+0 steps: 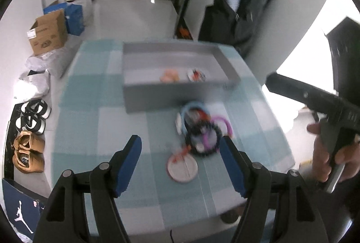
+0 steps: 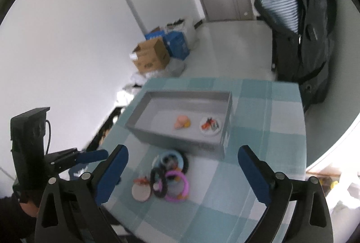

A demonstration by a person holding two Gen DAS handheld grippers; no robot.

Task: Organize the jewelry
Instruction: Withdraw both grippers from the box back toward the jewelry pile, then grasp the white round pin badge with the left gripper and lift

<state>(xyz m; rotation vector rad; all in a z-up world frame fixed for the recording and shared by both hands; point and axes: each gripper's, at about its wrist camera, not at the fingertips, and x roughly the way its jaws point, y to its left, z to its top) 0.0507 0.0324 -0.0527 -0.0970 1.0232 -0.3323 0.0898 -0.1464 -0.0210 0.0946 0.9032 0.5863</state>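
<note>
A grey open box (image 1: pixel 180 94) (image 2: pixel 180 139) stands on the checked tablecloth and holds a peach-coloured piece (image 2: pixel 182 121) and a white round piece with red and black bits (image 2: pixel 211 126). In front of it lies a pile of jewelry: a blue ring (image 2: pixel 172 158), a black beaded bracelet (image 1: pixel 203 141) (image 2: pixel 158 183), a pink bracelet (image 2: pixel 177 185) and a white disc (image 1: pixel 182 167) (image 2: pixel 141 192). My left gripper (image 1: pixel 181 153) is open above the table, just short of the pile. My right gripper (image 2: pixel 182 166) is open, higher above the pile. Both are empty.
The table (image 2: pixel 258 175) has a blue-and-white checked cloth. A dark jacket hangs on a chair (image 2: pixel 301 40) behind the table. Cardboard and blue boxes (image 2: pixel 155 56) and shoes (image 1: pixel 29 153) sit on the floor at the left.
</note>
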